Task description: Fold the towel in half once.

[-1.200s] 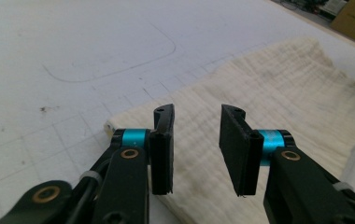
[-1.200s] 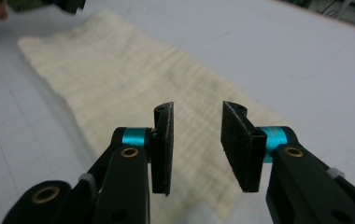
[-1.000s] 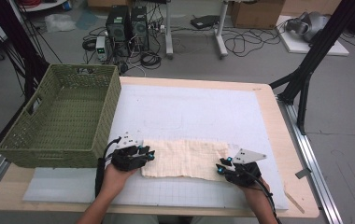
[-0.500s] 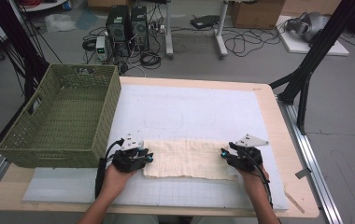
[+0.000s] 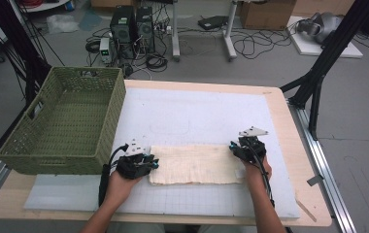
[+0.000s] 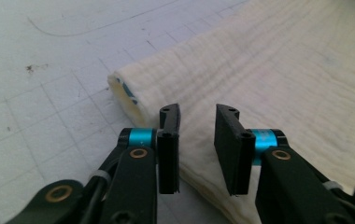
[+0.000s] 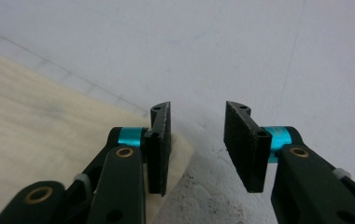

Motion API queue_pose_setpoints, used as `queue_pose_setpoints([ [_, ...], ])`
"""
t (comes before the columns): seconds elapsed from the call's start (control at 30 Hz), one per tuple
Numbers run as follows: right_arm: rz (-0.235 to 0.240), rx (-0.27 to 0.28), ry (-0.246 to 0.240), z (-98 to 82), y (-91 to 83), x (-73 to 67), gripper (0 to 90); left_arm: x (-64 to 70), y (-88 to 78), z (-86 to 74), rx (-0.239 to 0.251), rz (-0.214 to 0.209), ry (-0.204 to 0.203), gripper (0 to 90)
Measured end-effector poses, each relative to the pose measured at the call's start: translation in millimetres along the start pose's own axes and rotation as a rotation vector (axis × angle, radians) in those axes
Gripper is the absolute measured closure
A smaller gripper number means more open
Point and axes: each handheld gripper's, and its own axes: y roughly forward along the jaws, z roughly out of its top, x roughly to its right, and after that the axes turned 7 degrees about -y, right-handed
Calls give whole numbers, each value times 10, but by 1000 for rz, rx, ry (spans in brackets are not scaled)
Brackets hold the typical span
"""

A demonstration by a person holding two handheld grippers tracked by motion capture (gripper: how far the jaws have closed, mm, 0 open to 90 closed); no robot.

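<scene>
Cream cloth (image 5: 194, 164) lies flat on white mat (image 5: 197, 114), folded into long strip, just right of green basket (image 5: 63, 124). Long axis runs left-right across table, parallel to near edge; ends point toward each hand.

Left gripper (image 5: 146, 164) at strip's basket-side end, jaws parted, folded edge (image 6: 133, 95) under and between them, pads not pressing; jaws just opening slightly.

Right gripper (image 5: 235, 148) at far end from basket, over corner (image 7: 178, 147), jaws spread, just closing a bit, nothing pinched.

One folded cloth (image 5: 194, 164), one green basket (image 5: 61, 127), two tongs: left (image 5: 149, 164), right (image 5: 235, 148).
</scene>
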Motion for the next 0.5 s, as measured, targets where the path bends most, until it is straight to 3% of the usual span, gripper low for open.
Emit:
queue_pose_setpoints([
  [0.1,69,68,15,8,-70,16,560,-84,-32,124,71,33,-34,559],
  [0.17,87,39,-1,2,-38,5,525,-151,9,214,104,54,-41,530],
  [0.27,104,-13,16,-21,42,-4,541,-281,175,298,57,73,-83,501],
  [0.33,142,-23,32,-42,68,3,662,-331,255,279,16,82,-98,510],
  [0.4,177,-19,45,-56,63,25,765,-337,274,263,-1,97,-91,577],
  [0.47,207,-12,60,-72,48,32,851,-331,268,253,-16,63,-65,824],
  [0.5,214,-9,65,-85,37,35,857,-325,264,259,-17,64,-57,840],
])
